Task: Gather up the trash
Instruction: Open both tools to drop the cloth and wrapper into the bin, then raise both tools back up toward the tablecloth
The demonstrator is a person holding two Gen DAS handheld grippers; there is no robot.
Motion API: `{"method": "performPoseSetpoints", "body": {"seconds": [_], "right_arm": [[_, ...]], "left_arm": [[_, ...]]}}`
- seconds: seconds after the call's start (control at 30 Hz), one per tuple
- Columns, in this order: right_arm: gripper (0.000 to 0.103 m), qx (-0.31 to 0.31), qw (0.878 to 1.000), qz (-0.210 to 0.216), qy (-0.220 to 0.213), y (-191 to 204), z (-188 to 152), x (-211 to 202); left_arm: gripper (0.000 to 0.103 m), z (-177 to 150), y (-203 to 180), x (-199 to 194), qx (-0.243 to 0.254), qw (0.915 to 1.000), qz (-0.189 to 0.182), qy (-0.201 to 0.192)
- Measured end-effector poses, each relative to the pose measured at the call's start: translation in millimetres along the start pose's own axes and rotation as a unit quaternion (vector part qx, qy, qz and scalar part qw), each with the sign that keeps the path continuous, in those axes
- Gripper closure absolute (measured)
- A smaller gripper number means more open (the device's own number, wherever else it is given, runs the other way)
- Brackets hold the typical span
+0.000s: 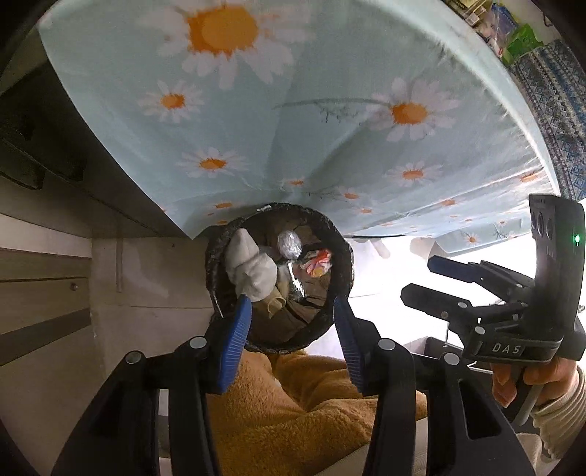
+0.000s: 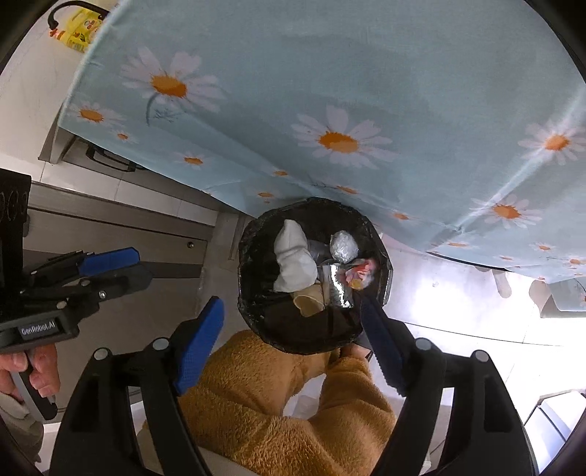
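Observation:
A round black-lined trash bin (image 1: 216, 256) (image 2: 256, 256) stands on the floor below the table edge. In it lie a crumpled white tissue (image 1: 251, 267) (image 2: 295, 260), a foil ball (image 1: 289, 243) (image 2: 343, 246), a shiny foil wrapper (image 2: 335, 287), a red and orange wrapper (image 1: 318, 265) (image 2: 360, 272) and a beige scrap (image 2: 309, 302). My left gripper (image 1: 293, 315) hangs open and empty above the bin. My right gripper (image 2: 289, 315) is also open and empty above it. Each gripper shows in the other's view, the right (image 1: 425, 278) and the left (image 2: 137, 263).
A table with a light-blue daisy cloth (image 1: 293, 110) (image 2: 348, 91) fills the upper view. Grey cabinet fronts with a handle (image 2: 110, 161) stand at the left. My orange fleece-clad legs (image 1: 293, 410) (image 2: 285, 410) are below the bin. Yellow packaging (image 2: 78, 31) sits far left.

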State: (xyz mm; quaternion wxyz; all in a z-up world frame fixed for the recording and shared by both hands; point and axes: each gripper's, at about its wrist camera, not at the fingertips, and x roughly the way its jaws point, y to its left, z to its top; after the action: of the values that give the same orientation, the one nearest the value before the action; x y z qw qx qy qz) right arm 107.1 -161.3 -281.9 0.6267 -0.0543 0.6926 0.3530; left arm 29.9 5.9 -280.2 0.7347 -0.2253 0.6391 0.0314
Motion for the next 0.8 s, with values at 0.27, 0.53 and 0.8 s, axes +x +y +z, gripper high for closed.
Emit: {"method": "performPoseSetpoints", "body": {"seconds": [0.27, 0.53, 0.8], "right_arm": [[0.027, 0.01, 1.0, -0.006, -0.028, 12, 4, -39], [0.027, 0.024, 0.997, -0.013, -0.073, 30, 3, -82], [0.027, 0.025, 0.992, -0.024, -0.119, 58, 11, -122]], "left_arm": [[0.058, 12, -15, -46, 0.035, 0.9984, -0.018, -0.041], [0.058, 17, -25, -88, 0.063, 0.9947, -0.049, -0.065], [0.058, 27, -29, -129, 0.098, 0.988, -0.058, -0.104]]}}
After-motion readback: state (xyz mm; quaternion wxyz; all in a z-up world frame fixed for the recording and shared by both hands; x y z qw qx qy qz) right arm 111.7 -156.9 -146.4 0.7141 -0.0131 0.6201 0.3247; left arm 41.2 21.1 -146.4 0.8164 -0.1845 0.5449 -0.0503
